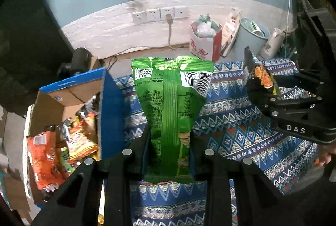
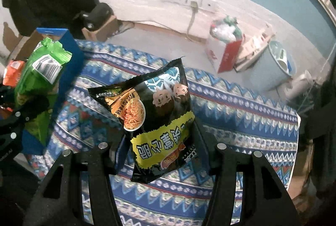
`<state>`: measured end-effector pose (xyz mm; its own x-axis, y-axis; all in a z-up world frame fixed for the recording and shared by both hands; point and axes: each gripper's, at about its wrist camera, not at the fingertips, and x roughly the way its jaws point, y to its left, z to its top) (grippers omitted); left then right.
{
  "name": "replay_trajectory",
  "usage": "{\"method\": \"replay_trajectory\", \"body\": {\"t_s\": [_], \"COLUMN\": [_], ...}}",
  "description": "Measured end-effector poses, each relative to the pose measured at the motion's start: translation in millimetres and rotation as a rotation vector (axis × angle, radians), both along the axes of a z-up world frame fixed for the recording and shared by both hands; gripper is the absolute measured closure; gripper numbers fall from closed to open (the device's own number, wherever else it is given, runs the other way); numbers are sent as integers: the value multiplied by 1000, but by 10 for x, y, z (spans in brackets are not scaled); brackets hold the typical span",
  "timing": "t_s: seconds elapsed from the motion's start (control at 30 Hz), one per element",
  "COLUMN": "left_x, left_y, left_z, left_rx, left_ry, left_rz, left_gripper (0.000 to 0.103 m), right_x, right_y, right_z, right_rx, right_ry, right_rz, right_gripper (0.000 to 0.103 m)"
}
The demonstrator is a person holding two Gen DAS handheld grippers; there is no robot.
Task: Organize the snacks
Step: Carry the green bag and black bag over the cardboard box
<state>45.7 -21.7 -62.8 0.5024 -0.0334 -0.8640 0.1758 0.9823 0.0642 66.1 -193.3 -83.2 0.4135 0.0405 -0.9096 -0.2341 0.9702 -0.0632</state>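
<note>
Snack packets fill both grippers. The green snack bag (image 1: 171, 104) stands upright between the jaws of the left gripper (image 1: 170, 154), which are clamped on its lower part; its barcode and printed back face the left wrist camera, and its crimped top edge points toward 12 o'clock. The black noodle packet (image 2: 155, 114) sits tilted between the jaws of the right gripper (image 2: 162, 154), pinched at its lower yellow-banded end, with the top corner leaning toward 1 o'clock. Both packets are held above the patterned blue cloth (image 1: 241, 142) covering the desk, not touching it.

In the left wrist view the right gripper shows at 3 o'clock, edge-on, with the noodle packet between its jaws. At 9 o'clock stands an open blue cardboard box (image 1: 109, 112), just beside the green bag, holding an orange packet (image 1: 45, 154) and other wrappers. Beyond the desk, toward 12 o'clock, a row of wall sockets (image 1: 159, 13) sits on the wall, with a red-and-white bag (image 1: 206, 41) and a pale blue bin (image 1: 251, 36) on the floor.
</note>
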Motion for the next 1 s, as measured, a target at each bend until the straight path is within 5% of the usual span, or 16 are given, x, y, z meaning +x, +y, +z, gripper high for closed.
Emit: {"method": "replay_trajectory", "body": {"t_s": [0.63, 1.0], "left_x": [-162, -186], "left_y": [875, 1484], "left_z": [239, 73], "left_rx": [-42, -53], "left_ry": [-59, -36], "left_rz": [131, 249], "left_gripper": [73, 73], "right_x": [203, 279], "right_y": [1039, 1600], "right_z": [225, 280], "right_rx": [38, 61], "right_ry": [-36, -38], "right_rz": [136, 213], "right_gripper": [48, 48]}}
